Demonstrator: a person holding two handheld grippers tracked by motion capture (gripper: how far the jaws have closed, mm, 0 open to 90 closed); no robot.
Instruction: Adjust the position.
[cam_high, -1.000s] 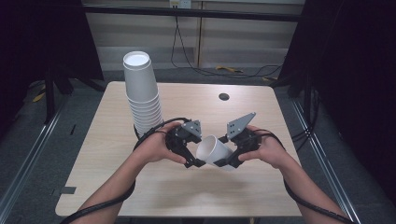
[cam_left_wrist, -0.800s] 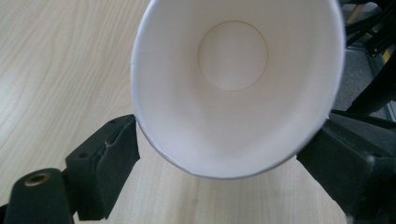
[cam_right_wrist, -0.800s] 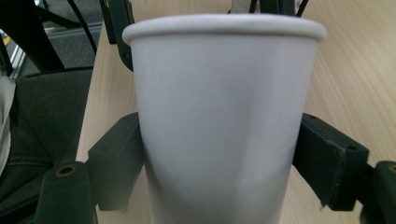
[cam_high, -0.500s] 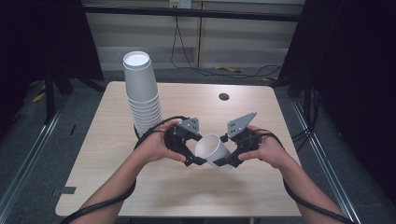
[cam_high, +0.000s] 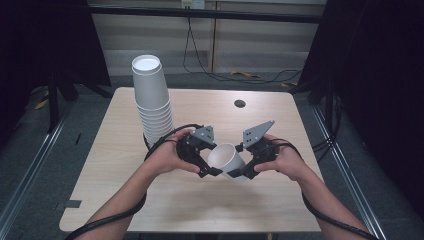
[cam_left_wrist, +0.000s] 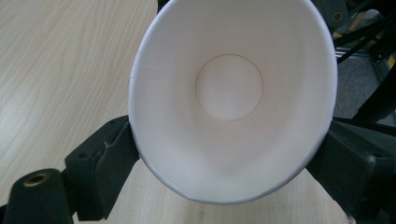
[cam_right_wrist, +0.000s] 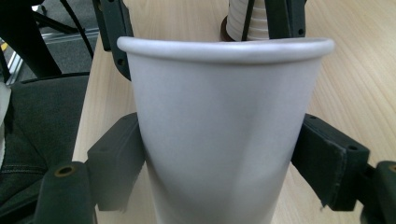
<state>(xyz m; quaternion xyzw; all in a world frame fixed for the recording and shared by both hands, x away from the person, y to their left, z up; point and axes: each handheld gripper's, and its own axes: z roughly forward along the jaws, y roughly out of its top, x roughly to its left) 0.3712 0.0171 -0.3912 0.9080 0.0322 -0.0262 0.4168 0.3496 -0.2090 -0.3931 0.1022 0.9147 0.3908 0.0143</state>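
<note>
A white paper cup (cam_high: 225, 157) lies tilted between both hands above the middle of the table. In the left gripper view its open mouth (cam_left_wrist: 229, 88) faces me. My left gripper (cam_high: 212, 171) (cam_left_wrist: 224, 154) presses on the rim from both sides and squeezes it oval. Its jaws have just been closing with the cup between them. My right gripper (cam_high: 235, 174) (cam_right_wrist: 222, 154) is shut on the cup's wall (cam_right_wrist: 219, 135) lower down, and the wall is slightly dented.
A tall stack of white paper cups (cam_high: 152, 100) (cam_right_wrist: 243, 21) stands upside down at the back left of the wooden table (cam_high: 125, 200), close behind the left hand. A small dark round hole (cam_high: 239, 103) sits near the far edge. Cables trail from both grippers.
</note>
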